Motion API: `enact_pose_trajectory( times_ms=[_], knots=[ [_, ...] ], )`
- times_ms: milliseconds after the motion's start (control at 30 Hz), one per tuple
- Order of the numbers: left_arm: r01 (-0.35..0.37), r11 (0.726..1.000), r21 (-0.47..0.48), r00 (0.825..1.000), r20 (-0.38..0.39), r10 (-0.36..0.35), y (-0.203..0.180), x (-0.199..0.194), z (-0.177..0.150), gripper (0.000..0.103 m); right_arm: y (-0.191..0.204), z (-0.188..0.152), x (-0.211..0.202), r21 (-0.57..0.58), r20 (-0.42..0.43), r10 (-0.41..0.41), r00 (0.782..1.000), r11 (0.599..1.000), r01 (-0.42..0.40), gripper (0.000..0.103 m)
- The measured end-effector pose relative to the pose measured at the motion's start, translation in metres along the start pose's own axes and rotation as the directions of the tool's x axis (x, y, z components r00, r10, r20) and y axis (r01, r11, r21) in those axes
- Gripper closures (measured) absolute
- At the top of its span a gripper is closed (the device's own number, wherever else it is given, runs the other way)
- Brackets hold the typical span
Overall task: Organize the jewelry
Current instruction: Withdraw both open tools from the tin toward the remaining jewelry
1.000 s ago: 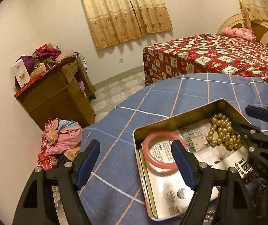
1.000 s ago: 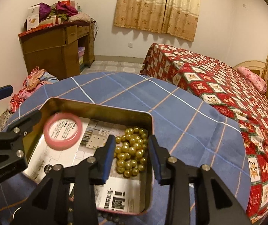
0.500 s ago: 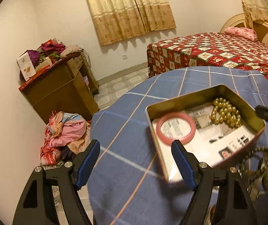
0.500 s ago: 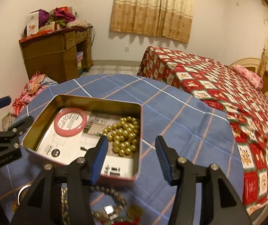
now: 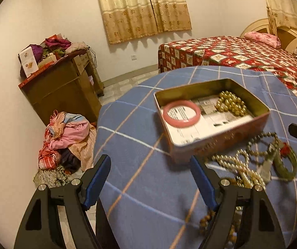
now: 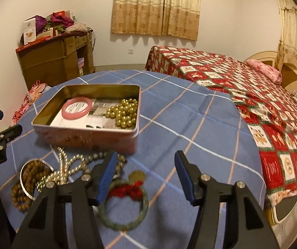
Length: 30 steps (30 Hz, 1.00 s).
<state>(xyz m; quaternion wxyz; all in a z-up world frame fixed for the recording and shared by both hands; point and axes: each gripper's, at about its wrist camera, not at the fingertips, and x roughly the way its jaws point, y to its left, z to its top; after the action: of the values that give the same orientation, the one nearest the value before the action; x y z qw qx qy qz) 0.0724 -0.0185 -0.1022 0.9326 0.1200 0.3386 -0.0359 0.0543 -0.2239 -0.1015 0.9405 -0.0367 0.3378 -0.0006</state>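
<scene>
An open metal tin [image 5: 260, 103] [image 6: 86, 133] stands on the blue checked tablecloth [image 5: 140, 149]. Inside lie a pink bangle [image 5: 181, 114] [image 6: 76, 108] and a heap of gold beads [image 5: 231, 103] [image 6: 125, 114]. In front of the tin lie pearl strands [image 6: 69, 166], a brown bead bracelet [image 6: 21, 186], a clear ring [image 6: 26, 188], a gold coin [image 6: 137, 175] and a green bangle with a red tassel [image 6: 127, 205] [image 5: 287, 161]. My left gripper [image 5: 150, 182] is open and empty, near the tin's left front. My right gripper [image 6: 144, 176] is open and empty above the green bangle.
A bed with a red patterned cover [image 6: 252, 95] stands to the right. A wooden cabinet piled with things [image 5: 61, 87] stands by the left wall. A heap of clothes [image 5: 65, 139] lies on the floor beside the table's left edge.
Both grippers have pulled back from the tin toward the table's near edge. The right gripper has opened wider. The loose jewelry in front of the tin has come into view.
</scene>
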Motion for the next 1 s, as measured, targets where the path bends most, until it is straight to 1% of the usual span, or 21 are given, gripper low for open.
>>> enact_pose_trajectory(
  times_ms=[133, 300, 400, 600, 700, 800, 933, 1000],
  knots=[
    [0.02, 1.0, 0.006, 1.0, -0.02, -0.019, -0.005, -0.004, -0.009, 0.024, 0.0, -0.009, -0.008, -0.014, 0.014, -0.015, 1.0, 1.0, 0.015, 0.039],
    [0.046, 0.999, 0.016, 0.999, -0.027, -0.046, -0.014, -0.007, -0.014, 0.025, -0.004, -0.021, -0.004, -0.004, 0.0, -0.027, 1.0, 1.0, 0.027, 0.039],
    [0.044, 0.999, 0.031, 0.999, -0.028, -0.043, -0.019, -0.006, -0.015, 0.024, -0.004, -0.026, 0.0, -0.009, -0.012, -0.031, 0.999, 0.999, 0.031, 0.039],
    [0.054, 0.998, 0.032, 0.998, -0.035, -0.052, -0.023, 0.0, -0.013, 0.025, -0.006, -0.023, 0.005, 0.019, -0.008, -0.017, 1.0, 1.0, 0.018, 0.039],
    [0.054, 0.998, 0.029, 0.998, -0.045, -0.053, -0.026, 0.006, -0.012, 0.025, -0.006, -0.016, 0.011, 0.04, -0.01, 0.012, 1.0, 0.999, -0.011, 0.039],
    [0.058, 0.997, 0.044, 0.998, -0.028, -0.057, -0.032, 0.005, -0.007, 0.024, -0.001, -0.006, 0.017, 0.039, -0.013, 0.028, 1.0, 0.999, -0.028, 0.039],
    [0.06, 0.996, 0.068, 0.998, -0.004, -0.06, -0.041, 0.004, 0.001, 0.024, 0.005, 0.005, 0.034, 0.052, -0.062, 0.063, 0.996, 0.997, -0.06, 0.039],
    [0.071, 0.995, 0.071, 0.997, -0.007, -0.071, -0.043, 0.005, 0.002, 0.025, 0.011, 0.006, 0.047, 0.036, -0.119, 0.067, 0.991, 0.997, -0.064, 0.039]
  ],
)
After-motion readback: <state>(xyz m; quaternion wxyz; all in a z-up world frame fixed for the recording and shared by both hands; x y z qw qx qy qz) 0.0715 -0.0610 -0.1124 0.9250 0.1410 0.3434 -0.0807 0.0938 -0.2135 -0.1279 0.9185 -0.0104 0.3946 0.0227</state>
